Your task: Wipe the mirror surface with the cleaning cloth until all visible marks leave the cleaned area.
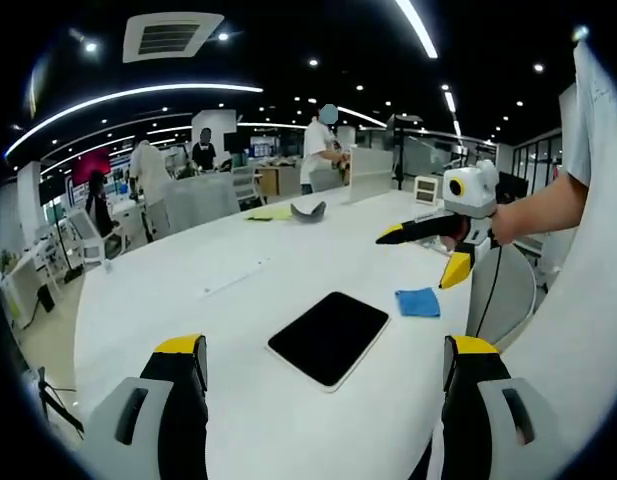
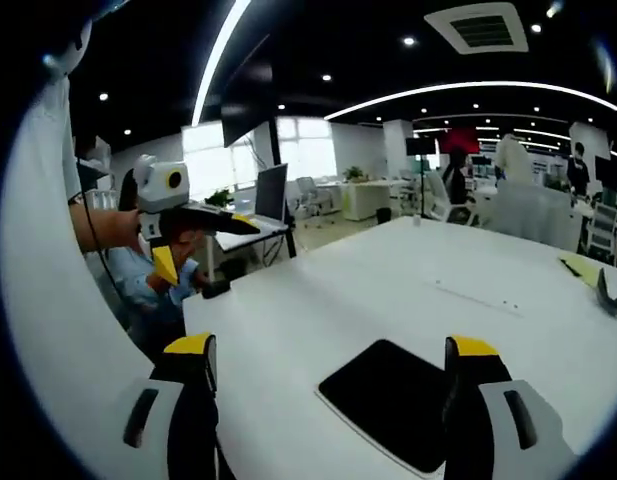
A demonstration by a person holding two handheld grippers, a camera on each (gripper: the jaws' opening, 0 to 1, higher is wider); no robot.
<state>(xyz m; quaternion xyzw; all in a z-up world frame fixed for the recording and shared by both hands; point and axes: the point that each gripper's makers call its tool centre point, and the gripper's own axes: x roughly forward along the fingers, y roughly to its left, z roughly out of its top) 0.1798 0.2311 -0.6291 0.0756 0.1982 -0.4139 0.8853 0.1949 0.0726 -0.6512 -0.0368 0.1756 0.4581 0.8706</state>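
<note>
Two grippers held above the white table (image 1: 238, 300), both with jaws spread wide and holding nothing. Left gripper (image 1: 323, 365) seen from its own view with jaws framing the mirror (image 1: 329, 337); also seen in the right gripper view (image 2: 203, 240), raised over the near edge, open and empty. Right gripper (image 2: 328, 365) likewise open over the mirror (image 2: 393, 400); seen in the left gripper view (image 1: 423, 255) hanging in the air above the cloth, apart from it. Mirror lay flat as a dark rounded slab near the table's near edge. Blue cleaning cloth (image 1: 418, 302) lay just beside the mirror, toward the table's edge, not picked up. Could not make out any marks on the dark surface. Judged as the very start: cloth yet to be grasped, wiping all left to do.
</note>
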